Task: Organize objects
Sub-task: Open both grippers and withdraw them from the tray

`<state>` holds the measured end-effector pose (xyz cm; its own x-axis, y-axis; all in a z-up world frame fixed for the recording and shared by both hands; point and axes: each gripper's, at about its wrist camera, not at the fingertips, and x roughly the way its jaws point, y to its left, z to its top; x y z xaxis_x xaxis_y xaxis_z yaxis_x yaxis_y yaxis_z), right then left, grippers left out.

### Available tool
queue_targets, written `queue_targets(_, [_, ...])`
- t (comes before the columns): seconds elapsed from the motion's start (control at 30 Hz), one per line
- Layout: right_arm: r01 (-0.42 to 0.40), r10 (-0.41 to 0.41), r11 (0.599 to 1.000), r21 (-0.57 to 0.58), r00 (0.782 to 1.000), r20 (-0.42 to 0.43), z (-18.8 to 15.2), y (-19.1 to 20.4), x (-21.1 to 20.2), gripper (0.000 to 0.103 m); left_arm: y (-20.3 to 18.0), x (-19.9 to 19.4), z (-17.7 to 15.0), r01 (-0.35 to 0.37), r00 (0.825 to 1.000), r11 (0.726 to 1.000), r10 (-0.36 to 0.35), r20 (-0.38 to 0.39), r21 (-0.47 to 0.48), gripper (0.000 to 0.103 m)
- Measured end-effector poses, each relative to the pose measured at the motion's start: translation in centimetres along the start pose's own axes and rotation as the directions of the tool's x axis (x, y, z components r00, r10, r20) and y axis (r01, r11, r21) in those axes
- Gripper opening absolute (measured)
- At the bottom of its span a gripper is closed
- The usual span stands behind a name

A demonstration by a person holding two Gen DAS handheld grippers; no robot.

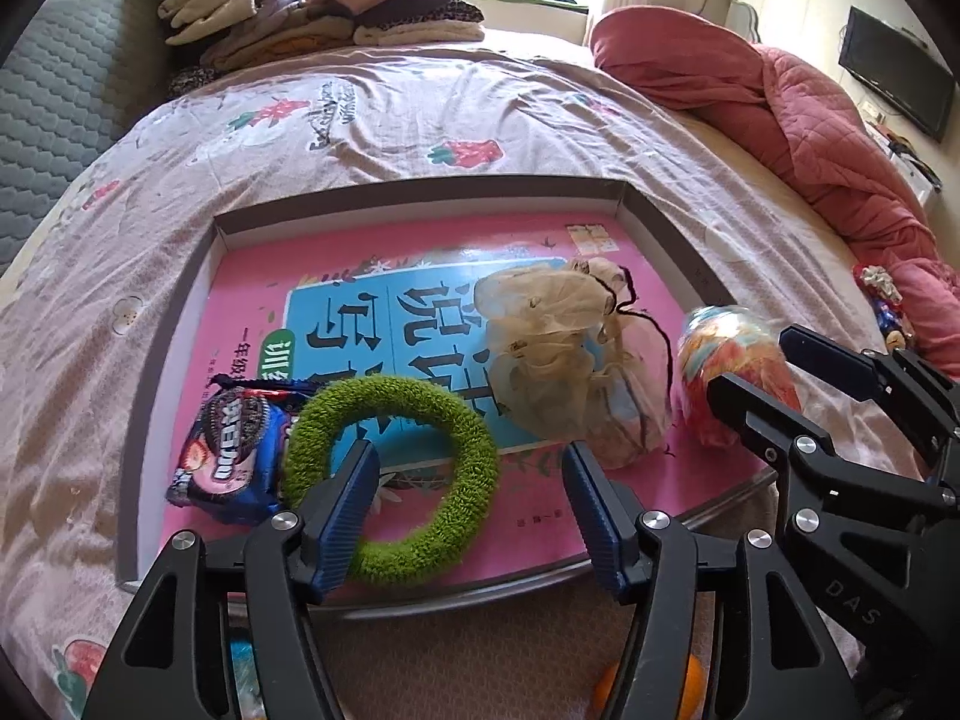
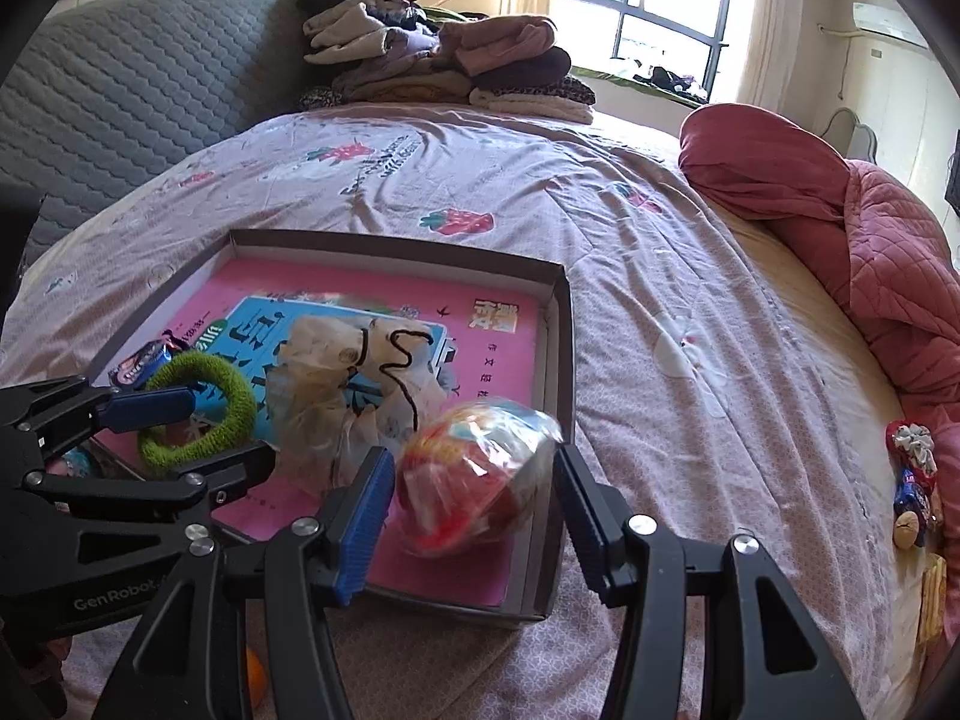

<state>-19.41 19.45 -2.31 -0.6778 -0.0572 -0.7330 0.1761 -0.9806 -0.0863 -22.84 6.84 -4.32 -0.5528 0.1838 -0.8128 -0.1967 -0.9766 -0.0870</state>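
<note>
One green ring [image 1: 390, 480] is lying between the spread, empty left gripper [image 1: 474, 516]; only the right wrist view is showing the right gripper [image 2: 474, 510] squeezing one wrapped packet [image 2: 474, 480].

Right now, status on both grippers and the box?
Left gripper open over green ring. Right gripper around wrapped bundle, grip unclear. Box holds both.

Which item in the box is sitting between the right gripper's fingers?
The clear-wrapped red and orange bundle, at the box's right edge; the green ring lies by the left gripper.
</note>
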Motion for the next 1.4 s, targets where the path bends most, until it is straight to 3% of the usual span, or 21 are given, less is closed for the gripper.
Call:
queue_targets(0.33, [-0.025,0.024,1.000,0.014,0.998,0.058,0.4,-0.2,-2.0,0.055,0.0,-4.4,0.0,-0.046,0.995,0.999,0.046,0.093,0.004,0.074])
queue_targets(0.6, [-0.052,0.049,0.998,0.022,0.989,0.141,1.0,-0.4,-4.9,0.057,1.3,-9.2,-0.3,-0.119,0.974,0.992,0.124,0.191,-0.035,0.075])
queue_targets(1.13, [-0.097,0.094,0.995,0.005,0.967,0.237,-0.2,0.3,-9.5,0.059,2.1,-15.4,-2.7,-0.125,0.950,0.990,0.139,0.279,-0.068,0.076])
queue_targets(1.4, [-0.107,0.106,0.994,-0.011,0.948,0.300,-1.3,1.0,-12.0,0.059,2.1,-18.0,-4.6,-0.198,0.918,0.978,0.207,0.337,-0.060,0.076])
